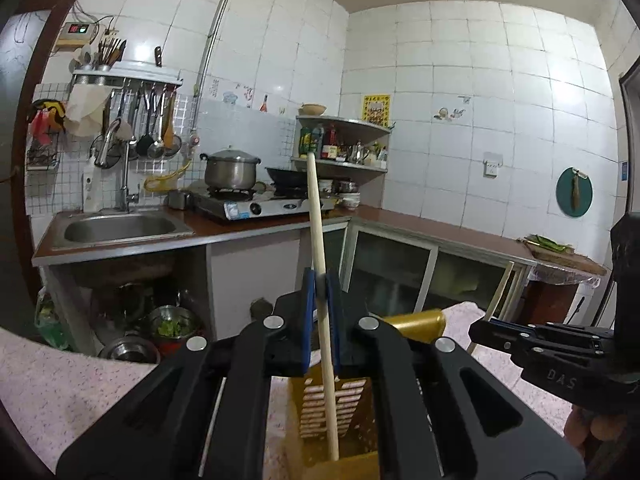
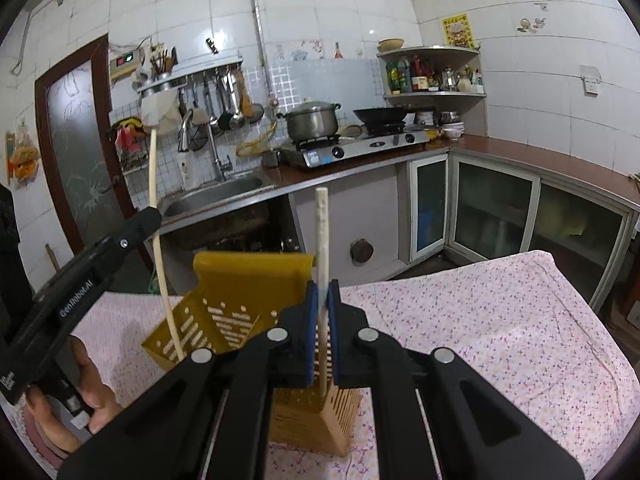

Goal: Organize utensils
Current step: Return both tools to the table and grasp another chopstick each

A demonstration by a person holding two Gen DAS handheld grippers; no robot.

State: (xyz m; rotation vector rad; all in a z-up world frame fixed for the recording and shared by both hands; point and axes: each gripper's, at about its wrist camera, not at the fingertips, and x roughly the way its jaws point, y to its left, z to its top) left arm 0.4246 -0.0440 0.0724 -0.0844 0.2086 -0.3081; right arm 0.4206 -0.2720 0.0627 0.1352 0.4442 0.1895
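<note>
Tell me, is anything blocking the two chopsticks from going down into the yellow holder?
Nothing visible blocks them. The left gripper pinches one chopstick, its tip already inside the yellow holder. The right gripper pinches the other chopstick, also reaching into it.

Two pale chopsticks [image 1: 320, 236] upright in yellow holder [image 2: 240, 300].
</note>
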